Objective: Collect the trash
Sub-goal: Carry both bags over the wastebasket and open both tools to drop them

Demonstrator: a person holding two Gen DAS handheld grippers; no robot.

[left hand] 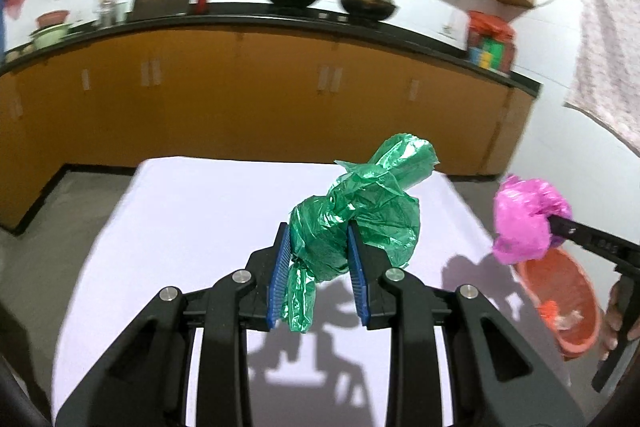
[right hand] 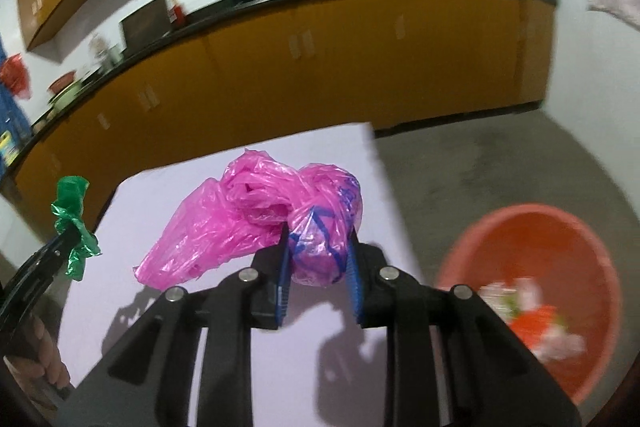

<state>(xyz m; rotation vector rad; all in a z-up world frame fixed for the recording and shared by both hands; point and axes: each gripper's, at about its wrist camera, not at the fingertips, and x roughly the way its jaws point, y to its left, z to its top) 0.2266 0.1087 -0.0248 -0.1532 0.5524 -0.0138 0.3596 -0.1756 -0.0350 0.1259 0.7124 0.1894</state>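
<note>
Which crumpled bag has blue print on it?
The pink bag in the right gripper; the green bag in the left gripper is plain.

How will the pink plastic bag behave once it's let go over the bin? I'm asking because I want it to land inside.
The pink plastic bag is thin crumpled film, so it is probably very light and may drift rather than drop straight. A loose tail hangs beyond the right gripper, suggesting it is floppy and could snag on the pads. The orange bin sits beside the table.
</note>
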